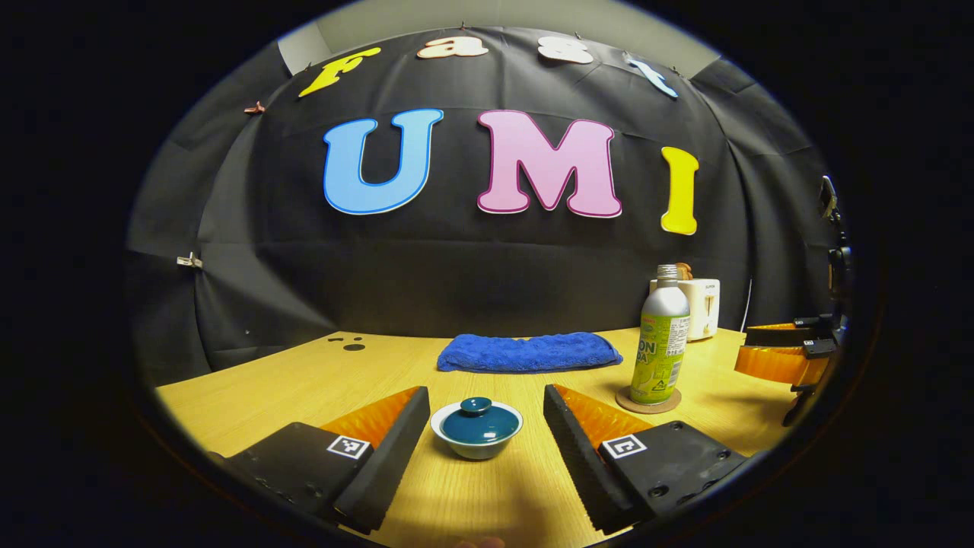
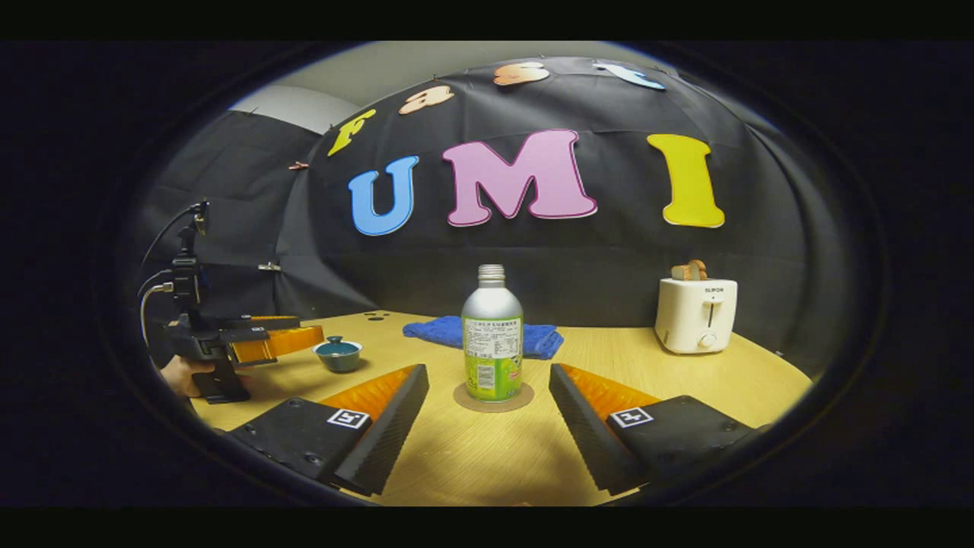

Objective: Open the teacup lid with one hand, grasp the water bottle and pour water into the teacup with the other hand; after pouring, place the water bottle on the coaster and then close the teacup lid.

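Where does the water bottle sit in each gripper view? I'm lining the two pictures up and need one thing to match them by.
Left gripper view: the water bottle stands right of centre on its coaster, beyond the right finger.
Right gripper view: the bottle stands dead centre on the coaster, ahead of the open fingers.
Shared landmark: the blue towel behind it on the table.

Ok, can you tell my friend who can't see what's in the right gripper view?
A water bottle stands upright on a round coaster on a wooden table, straight ahead of the open right tongs. To the left, a hand holds the left tongs near a lidded teacup; a blue towel and a toaster sit farther back.
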`<state>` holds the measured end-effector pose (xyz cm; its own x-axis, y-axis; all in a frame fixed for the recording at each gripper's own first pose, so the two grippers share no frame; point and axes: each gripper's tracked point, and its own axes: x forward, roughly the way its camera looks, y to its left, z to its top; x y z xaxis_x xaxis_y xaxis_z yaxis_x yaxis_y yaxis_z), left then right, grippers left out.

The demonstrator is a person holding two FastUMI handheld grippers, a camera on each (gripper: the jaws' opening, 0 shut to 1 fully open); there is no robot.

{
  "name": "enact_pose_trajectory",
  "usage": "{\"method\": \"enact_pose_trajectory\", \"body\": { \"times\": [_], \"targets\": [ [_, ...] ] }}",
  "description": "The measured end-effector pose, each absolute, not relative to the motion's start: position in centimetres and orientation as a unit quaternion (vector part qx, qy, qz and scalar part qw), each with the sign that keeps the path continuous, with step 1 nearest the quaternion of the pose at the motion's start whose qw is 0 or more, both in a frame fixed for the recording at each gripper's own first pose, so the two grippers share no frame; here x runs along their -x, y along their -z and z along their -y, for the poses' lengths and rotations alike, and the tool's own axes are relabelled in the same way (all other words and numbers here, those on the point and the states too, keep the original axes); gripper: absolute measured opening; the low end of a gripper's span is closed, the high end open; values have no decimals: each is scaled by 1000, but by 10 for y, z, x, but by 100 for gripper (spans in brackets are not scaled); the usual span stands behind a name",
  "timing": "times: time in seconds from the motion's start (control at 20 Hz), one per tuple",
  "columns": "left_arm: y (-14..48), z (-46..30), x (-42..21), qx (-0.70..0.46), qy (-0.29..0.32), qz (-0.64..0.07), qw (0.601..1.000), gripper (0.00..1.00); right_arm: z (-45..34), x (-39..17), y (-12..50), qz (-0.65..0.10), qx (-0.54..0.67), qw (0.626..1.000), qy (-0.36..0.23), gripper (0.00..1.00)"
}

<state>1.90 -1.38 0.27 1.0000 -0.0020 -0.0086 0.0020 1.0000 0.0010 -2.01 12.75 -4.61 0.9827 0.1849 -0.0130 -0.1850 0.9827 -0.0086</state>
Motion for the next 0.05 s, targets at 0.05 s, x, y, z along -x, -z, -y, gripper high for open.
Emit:
{"method": "enact_pose_trajectory", "body": {
  "times": [0.05],
  "targets": [
    [-3,13,-19,-1,-2,-4,1000,95,-127,20,46,-6,5,996,-93,98]
  ]
}}
